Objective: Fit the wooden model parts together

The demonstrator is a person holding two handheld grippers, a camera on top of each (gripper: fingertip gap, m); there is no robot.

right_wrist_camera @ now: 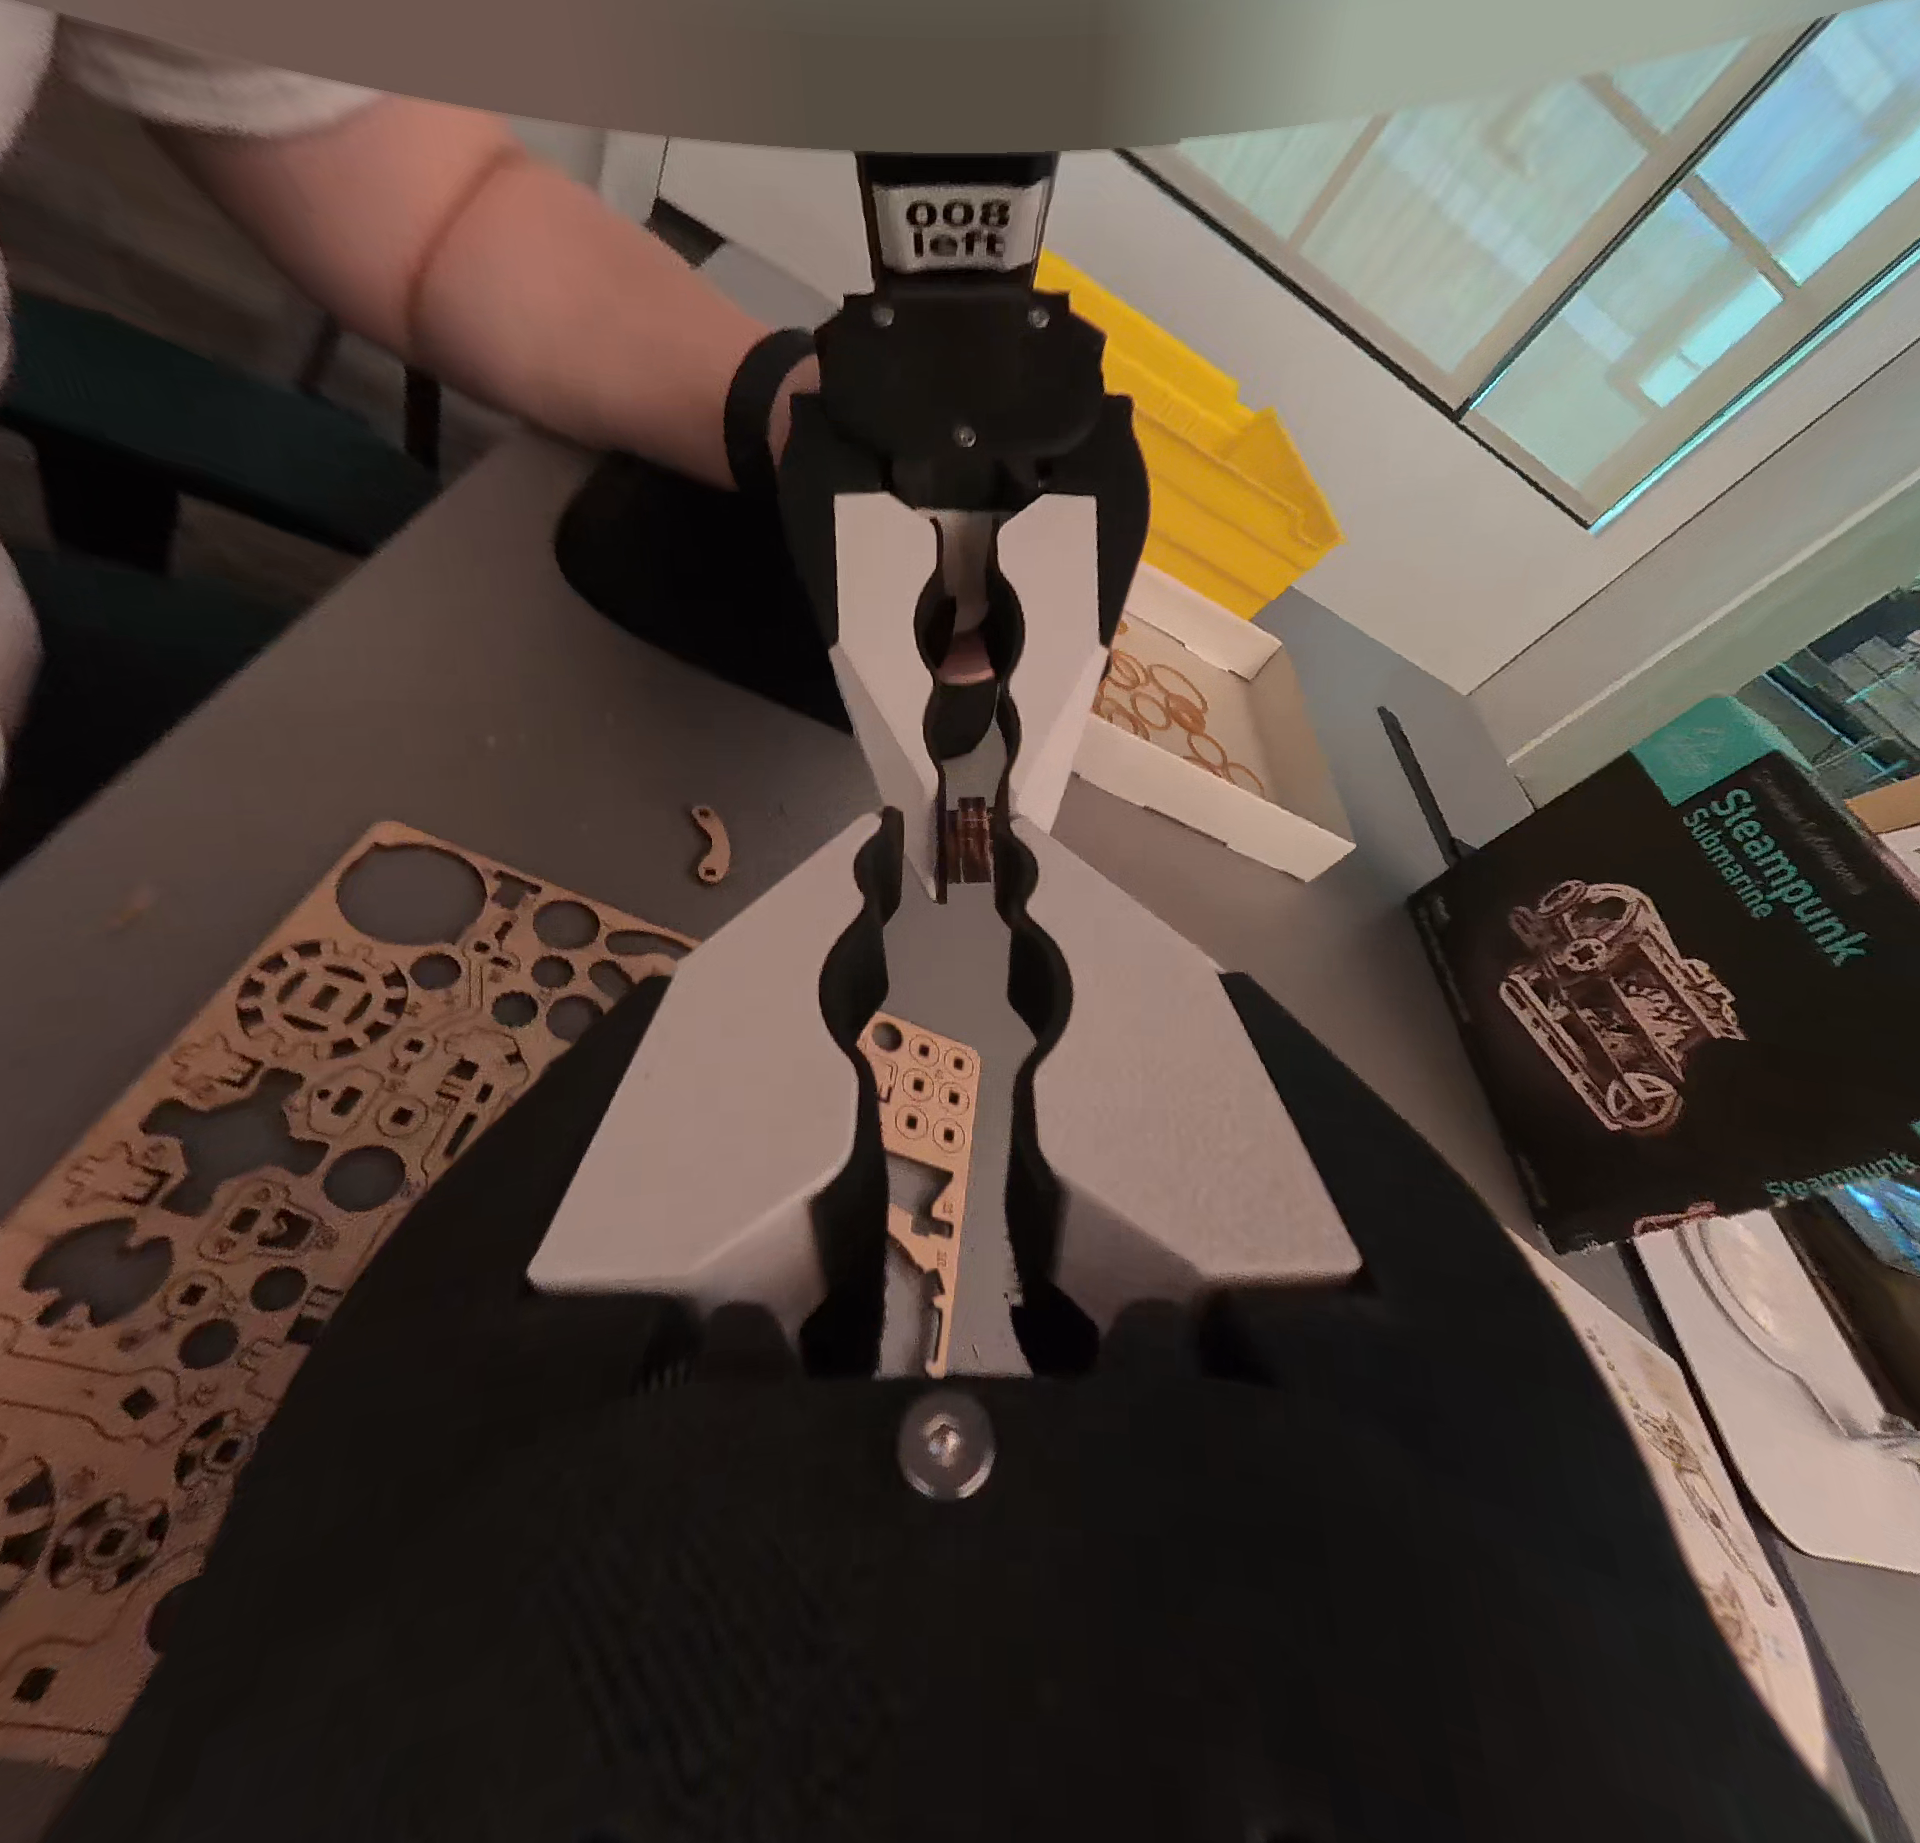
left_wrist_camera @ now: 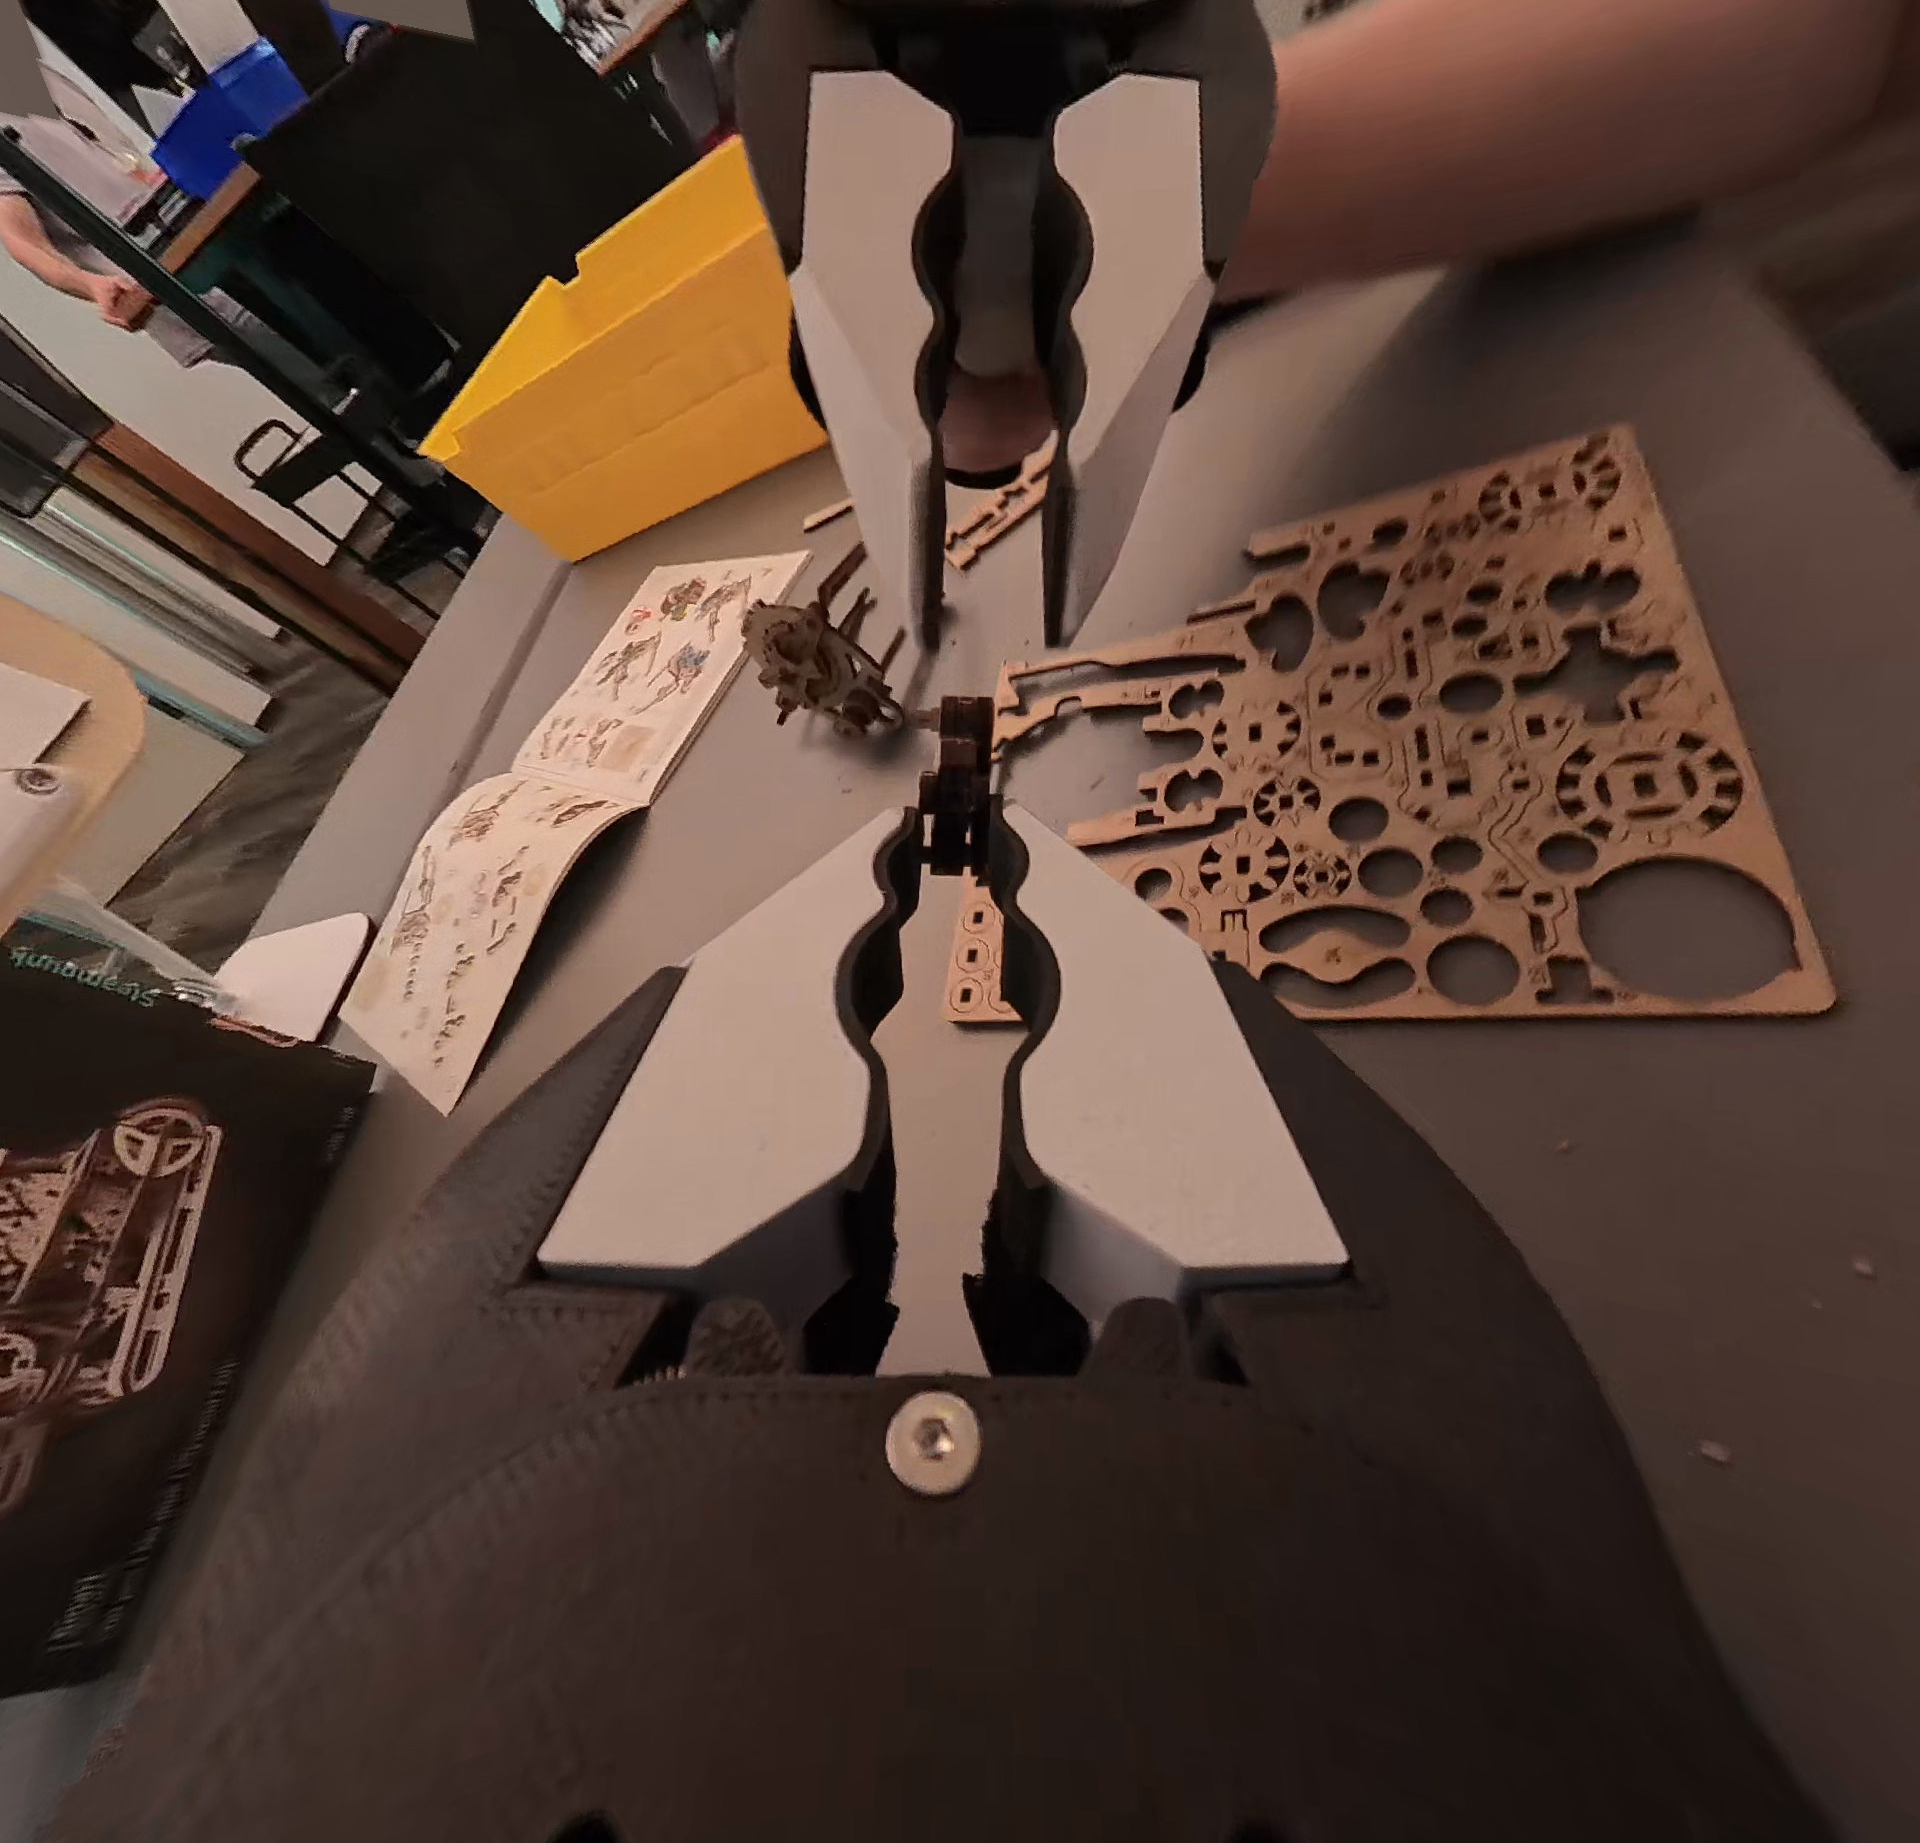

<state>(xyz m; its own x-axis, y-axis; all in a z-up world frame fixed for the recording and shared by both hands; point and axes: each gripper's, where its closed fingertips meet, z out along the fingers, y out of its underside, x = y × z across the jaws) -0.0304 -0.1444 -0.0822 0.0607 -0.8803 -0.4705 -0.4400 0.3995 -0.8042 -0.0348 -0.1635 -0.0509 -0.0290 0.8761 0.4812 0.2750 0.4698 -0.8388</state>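
Tongs on the left [left_wrist_camera: 951, 837] sit low over the desk [left_wrist_camera: 1558, 1222], pointing forward, pressed in on a small dark wooden part [left_wrist_camera: 954, 806] that sticks out past the tips. Just beyond it, the right tongs [left_wrist_camera: 992, 640] come in from the opposite side, angled down, tips slightly apart with nothing between them. They're near the part but not touching it, as far as I can tell. A bare forearm [left_wrist_camera: 1558, 131] stretches in behind them. The half-built wooden model [left_wrist_camera: 821, 681] lies left of the tips, beside an open instruction booklet [left_wrist_camera: 582, 785]. A punched-out plywood sheet [left_wrist_camera: 1455, 754] lies to the right, with a yellow bin [left_wrist_camera: 634, 391] further back.
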